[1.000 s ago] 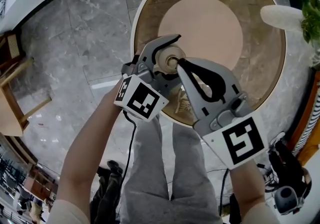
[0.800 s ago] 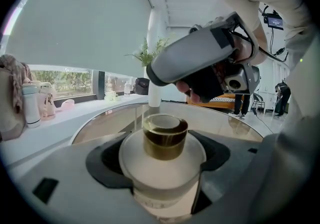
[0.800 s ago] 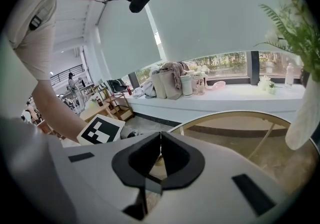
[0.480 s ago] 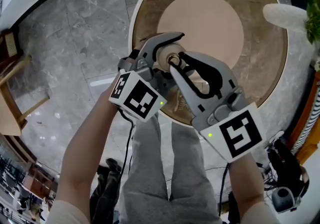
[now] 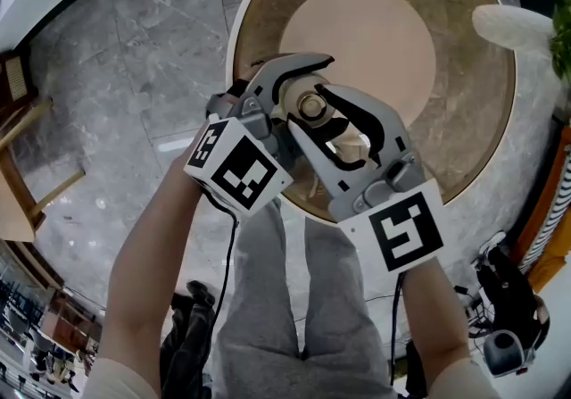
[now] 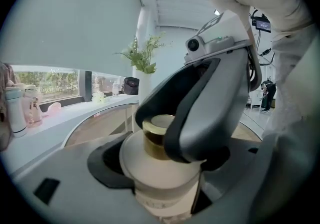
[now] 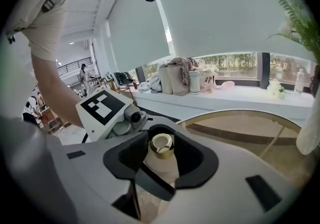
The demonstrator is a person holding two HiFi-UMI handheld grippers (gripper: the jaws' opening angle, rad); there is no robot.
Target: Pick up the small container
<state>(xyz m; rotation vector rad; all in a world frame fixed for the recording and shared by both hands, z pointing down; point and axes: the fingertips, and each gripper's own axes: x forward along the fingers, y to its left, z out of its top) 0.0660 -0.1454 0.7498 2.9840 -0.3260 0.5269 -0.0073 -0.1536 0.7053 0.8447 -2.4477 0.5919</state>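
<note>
The small container (image 5: pixel 311 106) is a cream pot with a gold top, held in the air over the near edge of the round table (image 5: pixel 464 129). My left gripper (image 5: pixel 297 95) is shut on its cream body (image 6: pixel 160 173). My right gripper (image 5: pixel 309 112) reaches in from the right. Its jaws have just been opening and now stand apart on either side of the gold top (image 7: pixel 161 144), with a gap on each side. In the left gripper view, one right jaw covers part of the gold top (image 6: pixel 154 135).
The table has a pale disc (image 5: pixel 357 31) in its middle and a white vase with a plant (image 5: pixel 513 27) at the far right. A wooden chair (image 5: pixel 18 174) stands on the marble floor at left. My legs (image 5: pixel 303 299) are below the grippers.
The right gripper's jaws, shut on the gold top before, have parted around it. Both grippers have shifted slightly to the left in the head view; the container stays in the left gripper.
</note>
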